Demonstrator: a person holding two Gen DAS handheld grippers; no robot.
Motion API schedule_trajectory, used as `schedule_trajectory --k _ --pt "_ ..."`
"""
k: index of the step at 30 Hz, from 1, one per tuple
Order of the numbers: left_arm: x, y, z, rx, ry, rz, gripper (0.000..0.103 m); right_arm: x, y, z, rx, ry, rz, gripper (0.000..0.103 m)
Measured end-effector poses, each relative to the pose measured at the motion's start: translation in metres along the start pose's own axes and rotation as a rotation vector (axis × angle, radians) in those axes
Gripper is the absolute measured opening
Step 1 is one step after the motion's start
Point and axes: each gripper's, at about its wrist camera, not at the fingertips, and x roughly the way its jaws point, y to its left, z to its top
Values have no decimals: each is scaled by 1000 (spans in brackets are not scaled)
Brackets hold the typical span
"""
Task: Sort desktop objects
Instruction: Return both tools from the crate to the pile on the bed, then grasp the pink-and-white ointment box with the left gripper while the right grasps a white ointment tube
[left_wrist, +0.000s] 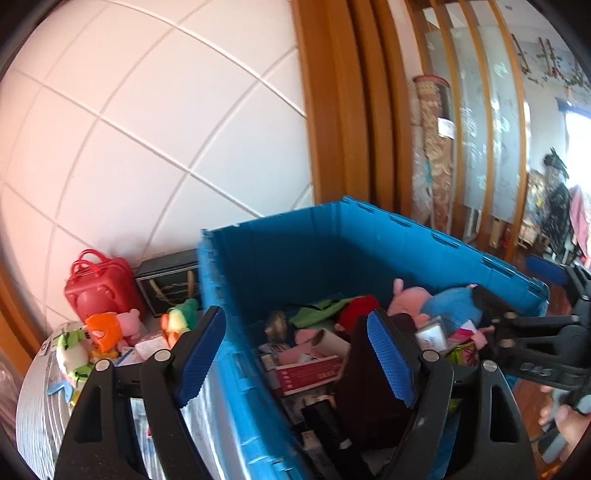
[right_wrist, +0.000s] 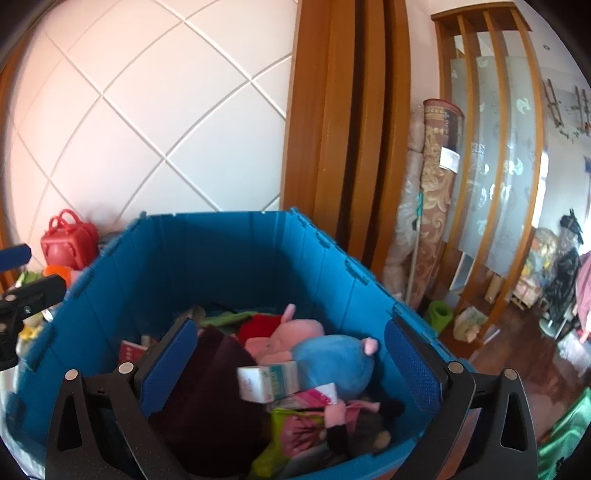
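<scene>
A blue plastic crate (left_wrist: 295, 243) (right_wrist: 221, 251) holds plush toys, boxes and packets. A pink pig plush (right_wrist: 291, 330) and a blue plush (right_wrist: 332, 362) lie on top, with a small white-green carton (right_wrist: 267, 380) in front. My left gripper (left_wrist: 295, 354) is open and empty, straddling the crate's left wall. My right gripper (right_wrist: 291, 369) is open and empty above the crate, and it also shows in the left wrist view (left_wrist: 517, 325). More plush toys (left_wrist: 107, 332) lie on the table left of the crate.
A red toy suitcase (left_wrist: 99, 291) (right_wrist: 68, 243) and a dark box (left_wrist: 170, 288) stand by the tiled wall. Rolled carpets (right_wrist: 432, 192) lean on a wooden door frame (right_wrist: 343, 129) at the right. A green item (right_wrist: 439, 314) lies on the wooden floor.
</scene>
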Motion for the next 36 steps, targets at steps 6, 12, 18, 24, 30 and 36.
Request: schedule_trajectory --k 6,12,18,24,30,36 --pt "-18 52 -20 -63 -53 98 84 -37 34 14 73 -60 165 103" --pt "-28 125 -52 -103 -50 164 86 -67 105 27 47 -119 315 103" --pt "-19 221 -96 -164 60 247 86 -71 202 31 -29 -116 411 103" --pt "4 321 -179 -219 235 379 86 -37 291 12 -54 -21 474 103" --pt "38 377 -264 -237 396 415 86 31 368 -41 -43 159 520 103" --pt "89 400 -314 -274 506 358 86 96 416 -110 -60 377 462 103"
